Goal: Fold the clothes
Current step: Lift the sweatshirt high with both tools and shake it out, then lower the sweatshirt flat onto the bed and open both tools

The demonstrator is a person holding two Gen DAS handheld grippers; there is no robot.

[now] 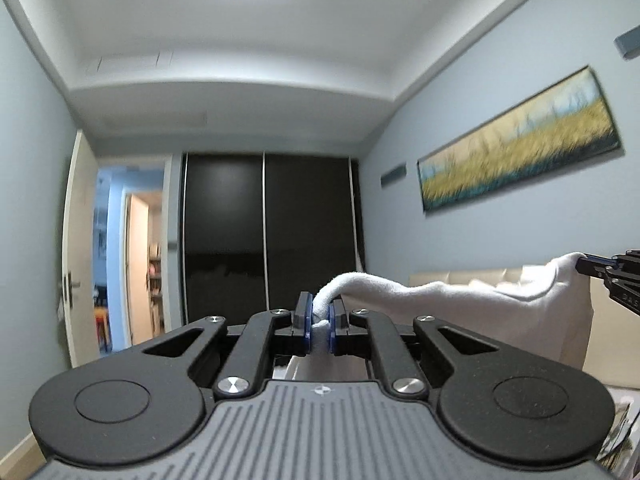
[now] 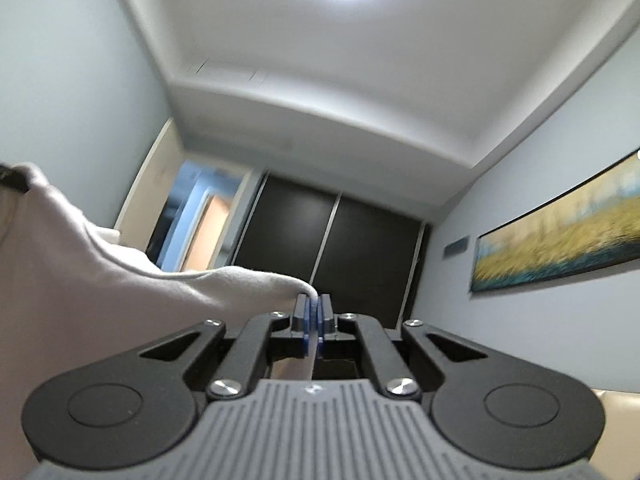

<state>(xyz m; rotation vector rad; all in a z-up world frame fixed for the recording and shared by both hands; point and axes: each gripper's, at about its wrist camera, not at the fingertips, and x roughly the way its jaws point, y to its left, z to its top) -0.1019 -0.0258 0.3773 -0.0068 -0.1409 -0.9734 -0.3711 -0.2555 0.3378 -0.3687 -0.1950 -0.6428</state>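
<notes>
A white garment (image 1: 460, 300) is held up in the air, stretched between both grippers. My left gripper (image 1: 319, 322) is shut on a bunched corner of it. From there the cloth runs right to the right gripper (image 1: 592, 266), which pinches its far corner at the frame's right edge. In the right wrist view my right gripper (image 2: 314, 320) is shut on a thin edge of the white garment (image 2: 100, 280). The cloth spreads left and hangs down toward the left gripper (image 2: 12, 178), just visible at the left edge. The garment's lower part is hidden.
Both cameras tilt up toward the ceiling. A dark sliding wardrobe (image 1: 272, 232) stands ahead, with an open door (image 1: 80, 248) to its left. A long framed painting (image 1: 520, 140) hangs on the right wall above a beige padded headboard (image 1: 460, 278).
</notes>
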